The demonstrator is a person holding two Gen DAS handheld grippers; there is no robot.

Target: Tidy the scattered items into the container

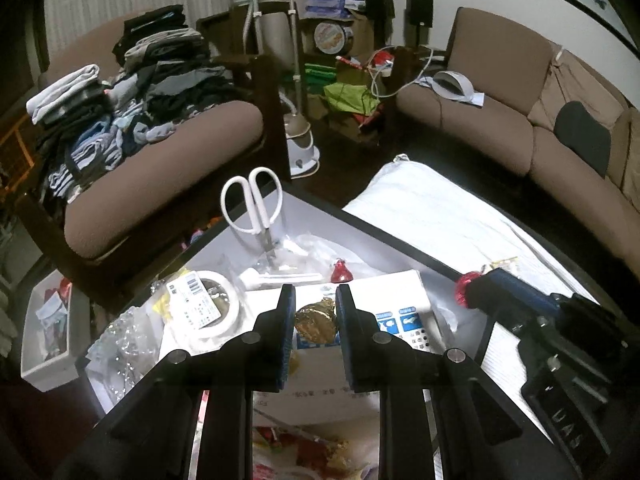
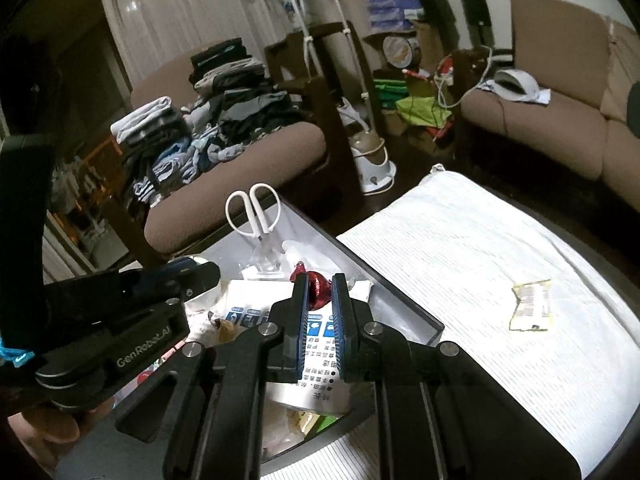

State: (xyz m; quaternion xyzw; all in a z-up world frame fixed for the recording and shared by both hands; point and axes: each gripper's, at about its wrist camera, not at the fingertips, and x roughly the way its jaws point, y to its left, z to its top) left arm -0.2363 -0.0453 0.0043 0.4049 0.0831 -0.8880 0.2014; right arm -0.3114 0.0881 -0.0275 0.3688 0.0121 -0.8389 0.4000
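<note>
Both cameras sit close above the open box (image 1: 362, 227), looking steeply down and forward toward the armchair (image 2: 240, 152). Each view shows the white scissors (image 1: 252, 200) (and the other gripper at its side).

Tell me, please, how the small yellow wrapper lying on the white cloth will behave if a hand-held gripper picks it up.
The yellow wrapper looks flat, creased and empty, so it is probably very light and floppy. It may slide on the white cloth rather than lift, since little edge stands up. It should not roll.
</note>
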